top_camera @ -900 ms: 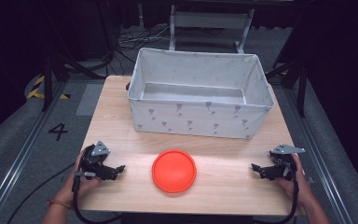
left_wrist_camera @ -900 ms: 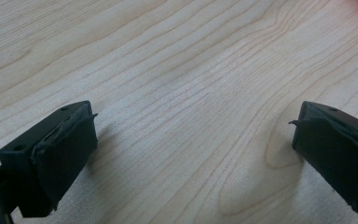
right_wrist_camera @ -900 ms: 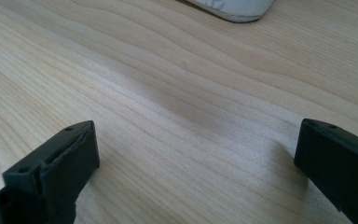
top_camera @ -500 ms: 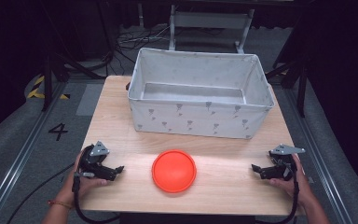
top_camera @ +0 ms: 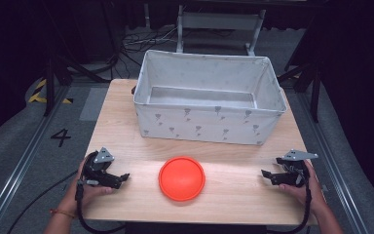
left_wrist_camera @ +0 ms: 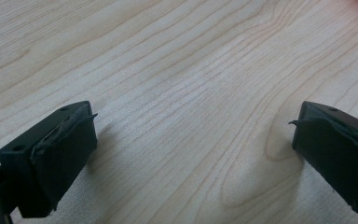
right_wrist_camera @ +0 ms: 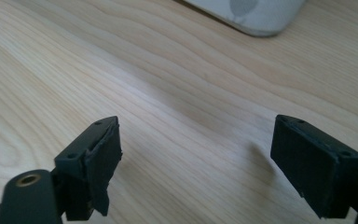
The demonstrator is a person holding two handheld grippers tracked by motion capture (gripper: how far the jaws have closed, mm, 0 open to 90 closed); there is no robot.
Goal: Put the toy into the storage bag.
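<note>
Wooden table (top_camera: 126, 122), grey floor (top_camera: 24, 141), dark room

A black number 4 (top_camera: 61, 137) is painted on the grey floor (top_camera: 19, 146), left of the table (top_camera: 121, 141)

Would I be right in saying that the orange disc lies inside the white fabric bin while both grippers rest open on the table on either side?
Not quite: the high view shows the orange disc lying on the wooden table in front of the white fabric bin, not inside it. The rest holds: the left gripper and right gripper rest open on either side.
</note>
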